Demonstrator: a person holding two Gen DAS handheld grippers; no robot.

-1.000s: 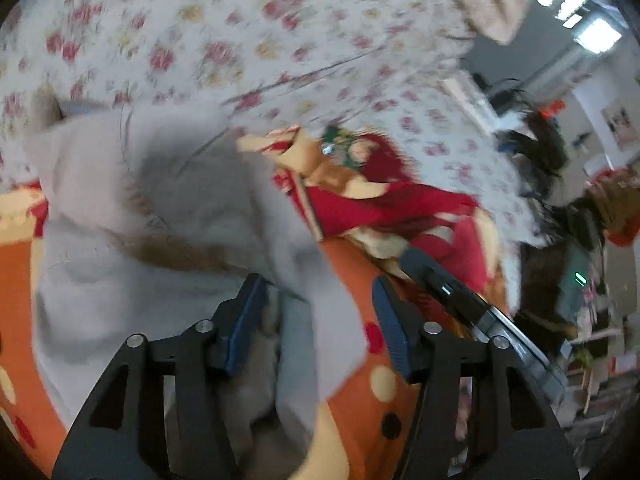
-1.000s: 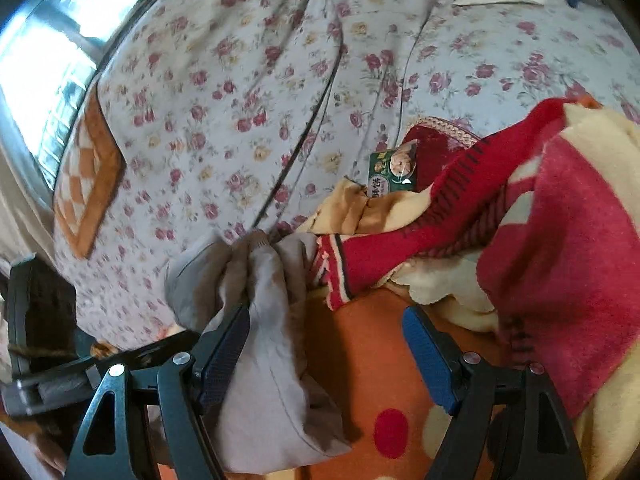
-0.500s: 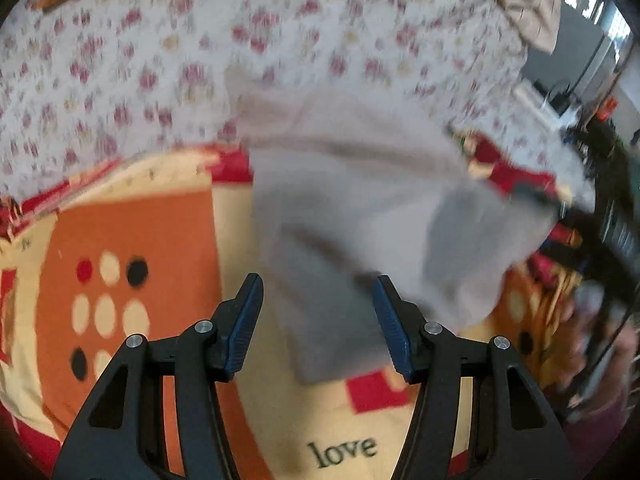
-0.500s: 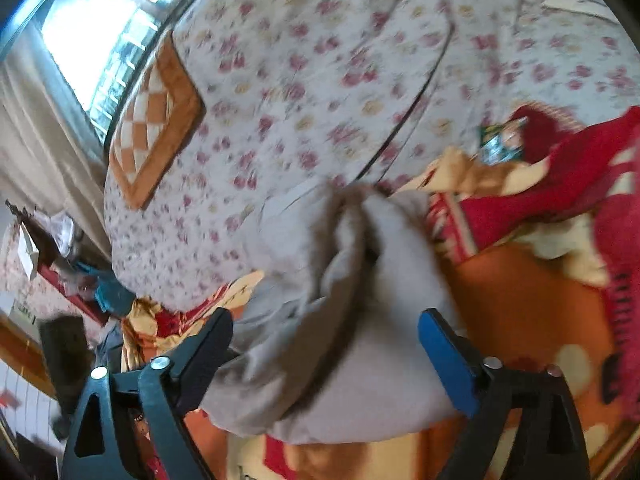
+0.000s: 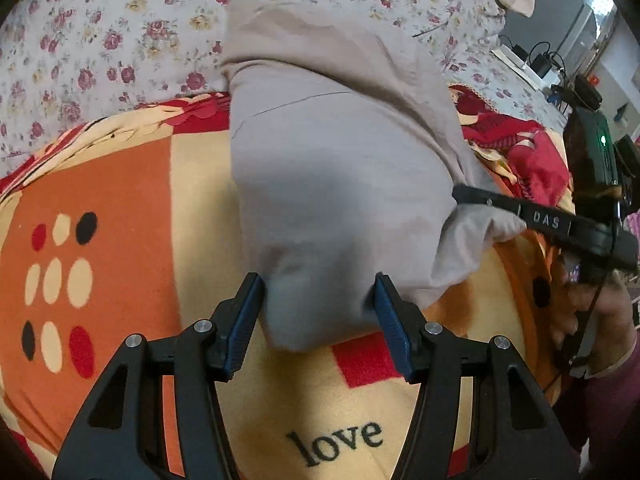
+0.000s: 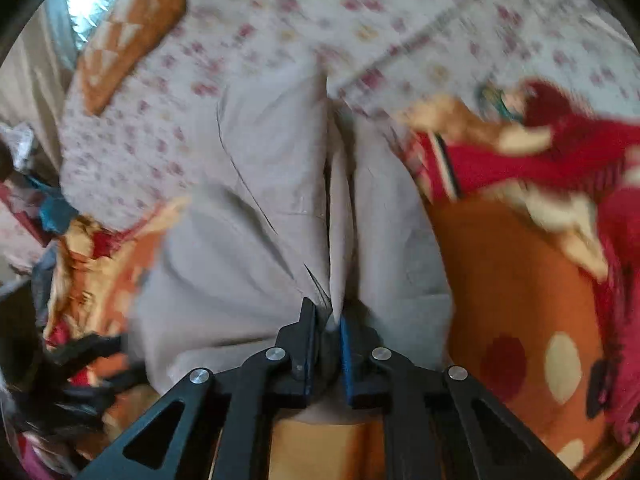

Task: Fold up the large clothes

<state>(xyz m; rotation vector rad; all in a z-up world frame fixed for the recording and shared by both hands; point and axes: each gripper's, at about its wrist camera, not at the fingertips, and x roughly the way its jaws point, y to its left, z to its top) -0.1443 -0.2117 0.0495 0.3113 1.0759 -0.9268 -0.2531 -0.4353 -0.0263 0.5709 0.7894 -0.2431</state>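
A grey-beige garment (image 5: 340, 168) lies bunched on an orange, yellow and red blanket (image 5: 120, 208). My left gripper (image 5: 318, 300) is open, its blue pads on either side of the garment's near corner. My right gripper (image 6: 328, 320) is shut on a fold of the same garment (image 6: 260, 220). In the left wrist view the right gripper's finger (image 5: 532, 216) shows at the right, pinching the garment's edge.
A floral sheet (image 5: 100, 32) covers the bed behind the blanket. A red and cream blanket heap (image 6: 560, 168) lies to the right. An orange checked pillow (image 6: 132, 28) sits at the far left. Cluttered shelves and cables (image 5: 540, 60) stand beyond the bed.
My right gripper has closed on a fold of the garment. My left gripper swung left, stayed open and now straddles the garment's near corner. The garment has spread out over the blanket.
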